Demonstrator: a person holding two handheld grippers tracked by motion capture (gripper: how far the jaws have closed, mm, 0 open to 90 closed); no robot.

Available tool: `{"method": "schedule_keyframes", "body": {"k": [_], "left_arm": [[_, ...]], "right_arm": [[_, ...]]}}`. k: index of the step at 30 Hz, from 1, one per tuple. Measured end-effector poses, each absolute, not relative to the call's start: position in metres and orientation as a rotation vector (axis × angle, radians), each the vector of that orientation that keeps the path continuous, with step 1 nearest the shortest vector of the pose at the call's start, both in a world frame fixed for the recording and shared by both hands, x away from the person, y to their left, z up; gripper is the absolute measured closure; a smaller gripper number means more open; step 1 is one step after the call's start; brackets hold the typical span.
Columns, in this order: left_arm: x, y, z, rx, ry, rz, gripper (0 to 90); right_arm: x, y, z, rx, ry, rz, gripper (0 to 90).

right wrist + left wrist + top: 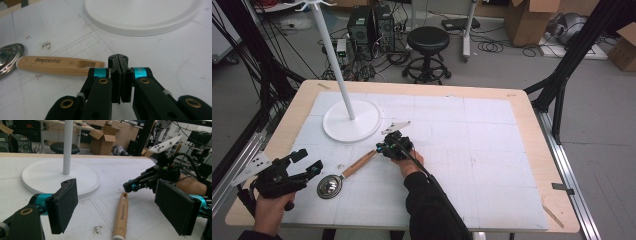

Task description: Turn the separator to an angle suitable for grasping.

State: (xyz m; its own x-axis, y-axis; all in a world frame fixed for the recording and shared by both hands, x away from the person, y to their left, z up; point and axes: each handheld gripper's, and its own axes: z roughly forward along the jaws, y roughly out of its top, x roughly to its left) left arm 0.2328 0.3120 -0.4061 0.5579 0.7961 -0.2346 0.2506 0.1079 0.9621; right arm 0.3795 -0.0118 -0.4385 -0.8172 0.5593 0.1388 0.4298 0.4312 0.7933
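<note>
The left gripper (310, 161) is nearest to the person, at the near left edge of the table (532, 165). Its jaws stand wide apart and nothing is between them. Just beside its tips lies the ladle (343, 176), with a round metal bowl (329, 187) and a wooden handle (121, 216). The handle carries dark burned letters, but I cannot read them surely. The handle end, with a hanging slot, points to the right gripper (382, 148). This gripper has its jaws pressed together and holds nothing; the handle end lies just beside its tips, not between them. Beyond both grippers stands the white round base (350, 120) of a pole stand (332, 52).
</note>
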Motion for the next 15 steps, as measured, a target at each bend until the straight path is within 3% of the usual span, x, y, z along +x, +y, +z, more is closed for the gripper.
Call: {"method": "schedule_keyframes", "body": {"k": [2, 8, 11, 12, 13, 15], "left_arm": [[0.233, 0.311, -0.406, 1.458, 0.953, 0.506, 19.1], [0.234, 0.309, -0.406, 1.473, 0.95, 0.503, 19.1], [0.234, 0.308, -0.406, 1.478, 0.948, 0.503, 19.3], [0.234, 0.308, -0.406, 1.478, 0.948, 0.503, 19.5], [0.234, 0.307, -0.406, 1.482, 0.943, 0.503, 19.6], [0.234, 0.306, -0.406, 1.484, 0.941, 0.5, 19.6]], "right_arm": [[0.377, -0.025, -0.433, 0.9, 2.484, 1.352, 89.0], [0.358, -0.081, -0.407, 0.96, 2.347, 1.39, 72.0], [0.345, -0.116, -0.393, 0.993, 2.257, 1.415, 58.6], [0.345, -0.116, -0.393, 0.993, 2.257, 1.415, 58.6], [0.335, -0.143, -0.386, 1.017, 2.198, 1.414, 46.2], [0.326, -0.161, -0.381, 1.034, 2.16, 1.419, 34.8]]}}
